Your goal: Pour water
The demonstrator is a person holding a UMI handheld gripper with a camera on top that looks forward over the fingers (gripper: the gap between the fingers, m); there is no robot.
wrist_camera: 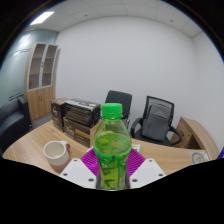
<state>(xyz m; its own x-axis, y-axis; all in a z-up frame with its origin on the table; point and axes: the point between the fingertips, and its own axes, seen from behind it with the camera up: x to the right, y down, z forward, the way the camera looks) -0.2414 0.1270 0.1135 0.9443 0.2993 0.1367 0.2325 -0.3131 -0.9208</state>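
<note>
Since the green bottle [112, 148] sits upright between the fingers, with a purple pad [92, 160] hugging each side of its body, I read the gripper [112, 172] as clamped on it at mid-body, around the label. No gap shows at either side. Bottle bottom is hidden below the fingers, so I can't tell if it's lifted or resting on the table [170, 152].

Bottle: clear green plastic, green screw cap [112, 111] in place, printed label. Liquid level not readable through the tint.

Handling, my judgement:
- Thin-wall plastic, so it flexes under squeeze. Hard clamping dents it and could push liquid out once uncapped.
- Smooth wall plus label means it can slip or rotate in the pads when tilted.
- If it's near full, weight shifts toward the neck during a tilt.
- Best hold is where it is now, mid-body at the label, not the tapering shoulder.

Cap looks closed, so pouring can't start until it's off, and 1 gripper alone won't manage that.

Around it: a white mug [56, 153] stands on the table to the left of the fingers, near but not touching the bottle, opening up. Likely pour target. Beyond are dark stacked boxes [78, 115] on the table, then 2 office chairs, 1 with a green back [118, 100] and 1 black [156, 118]. A wooden cabinet [42, 80] stands against the far left wall.
</note>
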